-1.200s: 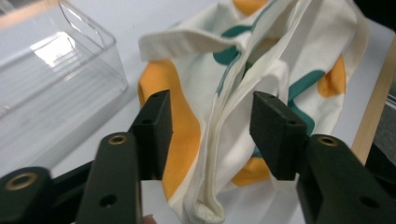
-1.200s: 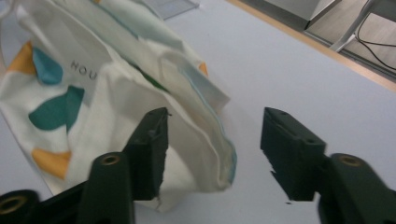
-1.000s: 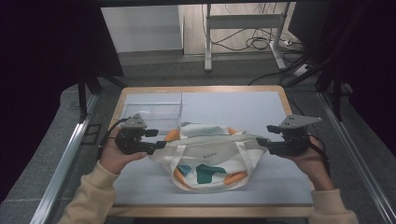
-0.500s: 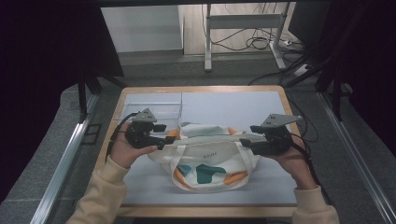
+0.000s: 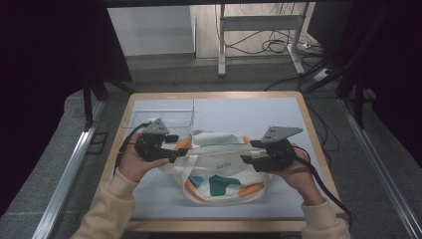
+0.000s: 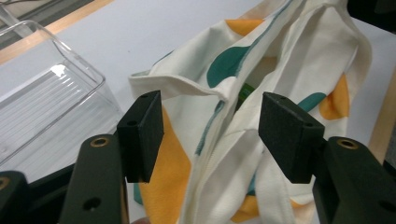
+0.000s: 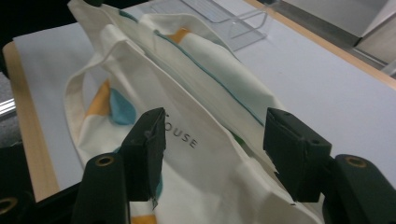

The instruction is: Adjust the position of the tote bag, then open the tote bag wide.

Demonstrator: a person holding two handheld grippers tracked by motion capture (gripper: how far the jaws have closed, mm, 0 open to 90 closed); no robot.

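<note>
- The right gripper [image 5: 251, 152] is now sitting at the right end of the cloth tote bag [image 5: 219, 167], having slid inward from farther out at the table's right a second ago; the left gripper [image 5: 174, 149] has barely shifted and is waiting at the bag's left end.
- The right jaws have just been narrowing a little, yet they are still standing wide: in the right gripper view the bag's printed panel and its open rim are lying between the two pads [image 7: 148, 140], with no pad pressing on cloth.
- The left jaws are likewise gaping wide, and the bag's folded rim and a strap are running up between them, nearer the right-hand pad [image 6: 285, 133] but not pinched.
- The clear plastic bin [image 6: 51, 98] is lying outside the left jaws, beyond the left-hand pad.
- Judging from this, both grippers are now straddling the bag's mouth from opposite ends, so closing on the rim looks like the next step; nothing is gripped yet.
</note>
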